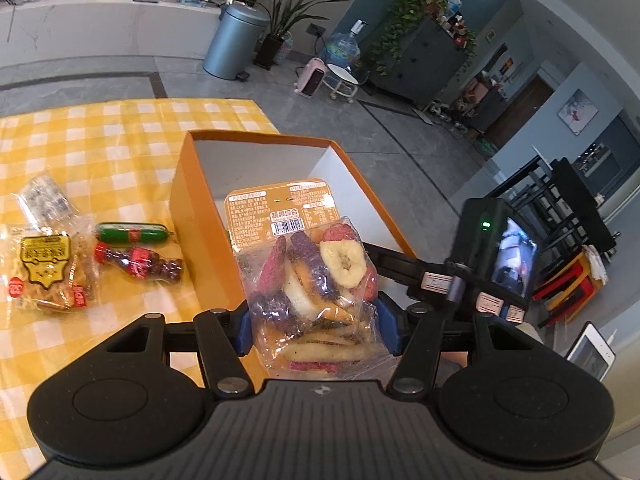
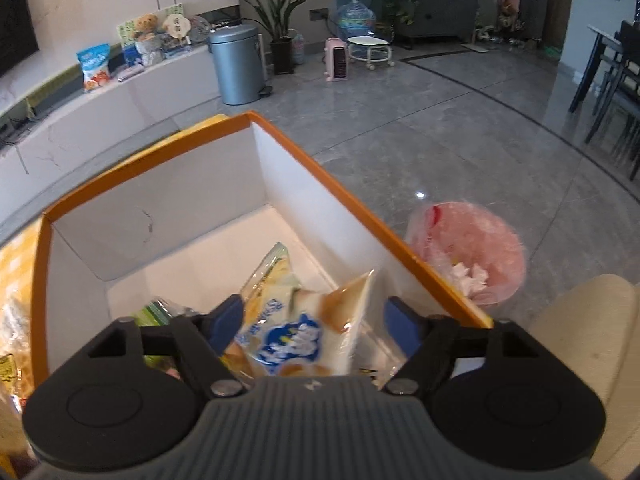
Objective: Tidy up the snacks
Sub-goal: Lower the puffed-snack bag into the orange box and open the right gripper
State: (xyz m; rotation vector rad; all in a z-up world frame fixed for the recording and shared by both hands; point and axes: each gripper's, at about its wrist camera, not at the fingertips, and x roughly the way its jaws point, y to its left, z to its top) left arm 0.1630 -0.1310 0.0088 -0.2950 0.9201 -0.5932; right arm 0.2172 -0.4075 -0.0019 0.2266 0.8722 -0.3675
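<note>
- The left tongs [image 1: 316, 330] grip a clear bag of dried fruit chips [image 1: 316, 280], the 2 blue pads [image 1: 386, 330] pressing its sides; the bag stands upright with its printed header card on top.
- That bag hangs at the near left wall of the orange box [image 1: 200, 216], partly over the opening; whether it touches the rim I cannot tell.
- The box stands at the edge of the table, on a yellow checked cloth [image 1: 120, 140]; its far and right walls border bare grey floor [image 2: 440, 120].
- Left of the box, 4 snacks lie on the cloth: a green sausage stick [image 1: 134, 233], a cola-bottle gummy pack [image 1: 138, 265] just below it, a yellow noodle pack [image 1: 46, 270] and a clear wrapped pack [image 1: 48, 200] behind that.
- The strip of cloth between these snacks and the box wall is free.
- The right tongs [image 2: 316, 326] stand open inside the box, low at its near end; a blue-and-white bread packet [image 2: 296, 336] leans between the pads, with a gap at the right pad [image 2: 402, 326].
- A green packet [image 2: 154, 312] lies in the box to the left; the far half of the white box bottom is bare.
- Beyond the box's right wall, a pink-lined waste bin [image 2: 468, 248] stands on the floor.
</note>
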